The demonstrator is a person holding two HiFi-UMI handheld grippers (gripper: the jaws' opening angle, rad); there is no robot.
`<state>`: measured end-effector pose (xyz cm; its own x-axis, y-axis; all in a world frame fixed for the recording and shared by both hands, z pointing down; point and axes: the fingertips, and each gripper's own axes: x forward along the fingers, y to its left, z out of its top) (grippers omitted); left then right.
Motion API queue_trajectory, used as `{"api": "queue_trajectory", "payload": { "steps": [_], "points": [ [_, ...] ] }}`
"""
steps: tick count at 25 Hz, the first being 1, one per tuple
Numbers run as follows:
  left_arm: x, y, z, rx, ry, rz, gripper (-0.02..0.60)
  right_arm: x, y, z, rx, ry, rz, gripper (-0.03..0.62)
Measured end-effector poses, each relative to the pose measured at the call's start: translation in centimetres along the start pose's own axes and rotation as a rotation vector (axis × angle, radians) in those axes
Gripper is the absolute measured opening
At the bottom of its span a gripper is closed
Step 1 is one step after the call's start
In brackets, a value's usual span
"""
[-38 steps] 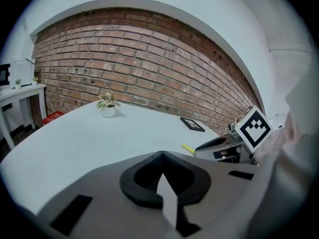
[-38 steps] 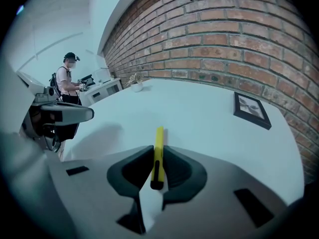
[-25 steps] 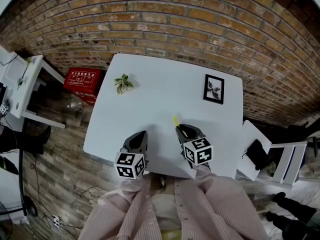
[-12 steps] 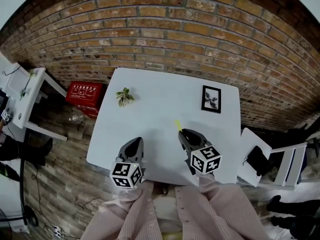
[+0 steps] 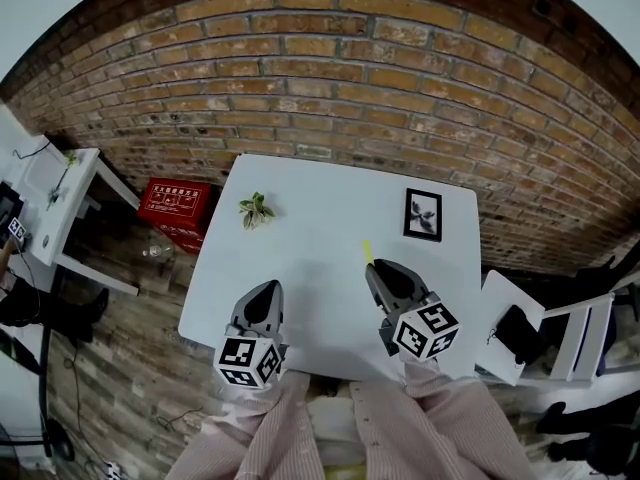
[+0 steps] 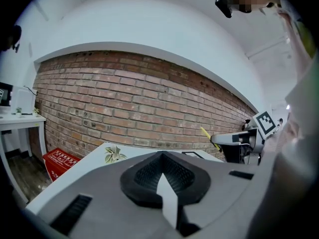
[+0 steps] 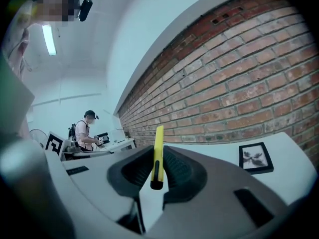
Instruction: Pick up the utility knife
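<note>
The yellow utility knife (image 7: pixel 158 156) stands on edge between my right gripper's (image 7: pixel 158 171) pads, which are shut on it; its tip sticks out ahead of the jaws. In the head view the knife (image 5: pixel 367 252) pokes forward from the right gripper (image 5: pixel 385 273), held above the white table (image 5: pixel 320 218). From the left gripper view the knife (image 6: pixel 205 133) shows at the right, clamped in that gripper. My left gripper (image 6: pixel 160 176) is shut with nothing between its jaws; in the head view it (image 5: pixel 262 300) hovers over the table's near left part.
A small leafy sprig (image 5: pixel 256 209) lies at the table's far left and a black-framed picture (image 5: pixel 423 214) at its far right. A brick wall (image 5: pixel 330 78) runs behind. A red box (image 5: pixel 174 203) and a white side table (image 5: pixel 60 198) stand to the left, a white chair (image 5: pixel 530 328) to the right.
Both grippers have risen above the table and tilted toward level, the right one carrying the knife with it. The head view has shifted so the table sits lower in it.
</note>
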<state>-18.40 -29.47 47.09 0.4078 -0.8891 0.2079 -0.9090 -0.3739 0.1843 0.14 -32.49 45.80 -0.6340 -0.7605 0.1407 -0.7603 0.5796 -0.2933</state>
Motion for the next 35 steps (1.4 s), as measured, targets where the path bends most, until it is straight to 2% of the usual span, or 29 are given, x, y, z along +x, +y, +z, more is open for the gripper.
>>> {"api": "queue_trajectory", "payload": {
  "steps": [12,20,25,35],
  "points": [
    [-1.9,0.4,4.9,0.046,-0.106,0.040,-0.009,-2.0,0.6,5.7,-0.028,-0.158,-0.003,0.062],
    [-2.7,0.5,7.5,0.087,-0.146,0.069,-0.009,-3.3,0.3,8.1,-0.065,-0.221,-0.016,0.062],
    [-3.2,-0.1,8.4,0.118,-0.161,0.079,-0.008,-4.3,-0.2,8.8,-0.073,-0.248,-0.031,0.061],
    [-3.5,-0.3,8.4,0.132,-0.158,0.101,-0.008,-5.2,-0.9,9.5,-0.095,-0.270,-0.048,0.061]
  ]
}}
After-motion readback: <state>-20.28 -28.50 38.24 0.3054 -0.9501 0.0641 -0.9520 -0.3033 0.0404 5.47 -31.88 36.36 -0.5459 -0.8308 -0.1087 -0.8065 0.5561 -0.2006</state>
